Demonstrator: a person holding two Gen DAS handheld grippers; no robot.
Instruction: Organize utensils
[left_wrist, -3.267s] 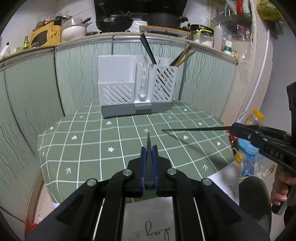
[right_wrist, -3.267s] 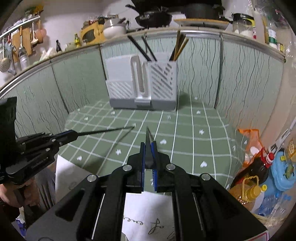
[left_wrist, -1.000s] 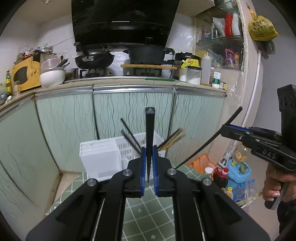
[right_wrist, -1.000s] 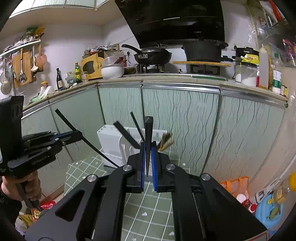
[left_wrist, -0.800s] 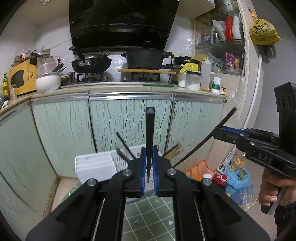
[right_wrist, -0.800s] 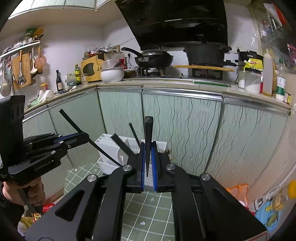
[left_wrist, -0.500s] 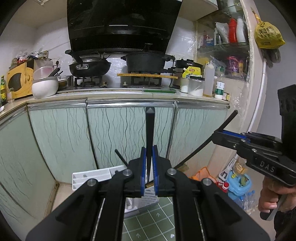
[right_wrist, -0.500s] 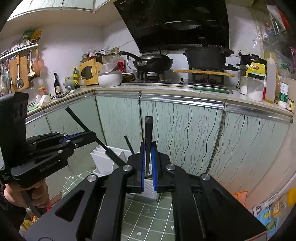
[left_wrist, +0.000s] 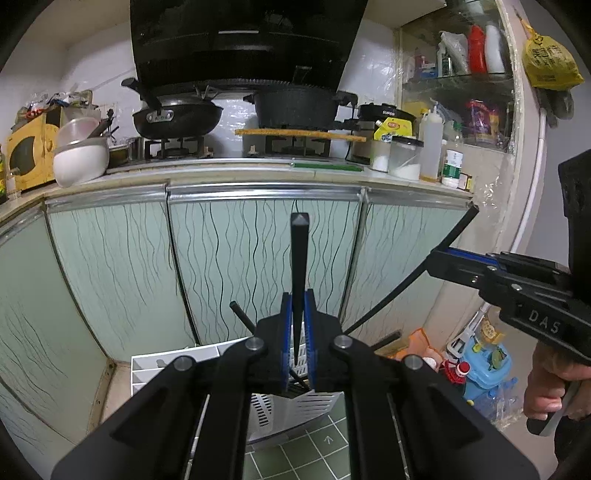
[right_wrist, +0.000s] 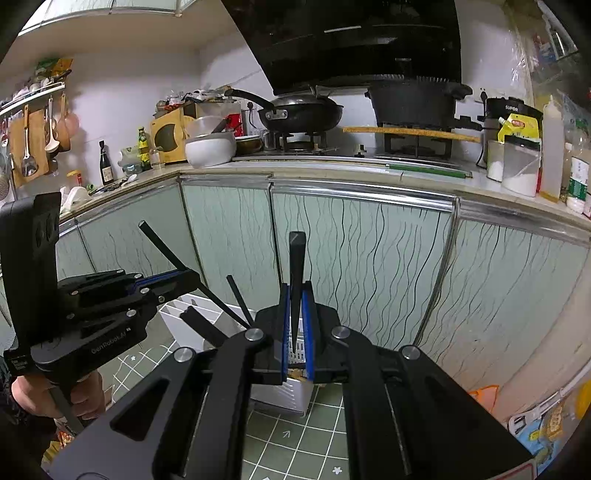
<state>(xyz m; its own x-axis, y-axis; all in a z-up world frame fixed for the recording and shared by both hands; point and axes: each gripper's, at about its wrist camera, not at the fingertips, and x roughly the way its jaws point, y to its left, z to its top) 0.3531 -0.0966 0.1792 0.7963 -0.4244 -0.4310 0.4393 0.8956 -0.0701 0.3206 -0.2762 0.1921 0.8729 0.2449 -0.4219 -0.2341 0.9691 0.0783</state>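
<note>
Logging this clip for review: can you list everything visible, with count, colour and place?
Chopstick in left gripper: one, black, upright between the fingers.
Chopstick in right gripper: one, black, upright between the fingers.
Utensil holder: one, white, on the table below both grippers, black chopsticks already inside.
Table: one, green check cloth.
Frying pan: one, black, on the stove.
Pot: one, black, on the stove.
Bowl: one, white, on the counter.
Cabinet doors: pale green, below the counter.
Left gripper: black, blue pads, shut on its chopstick.
Right gripper: black, blue pads, shut on its chopstick.
</note>
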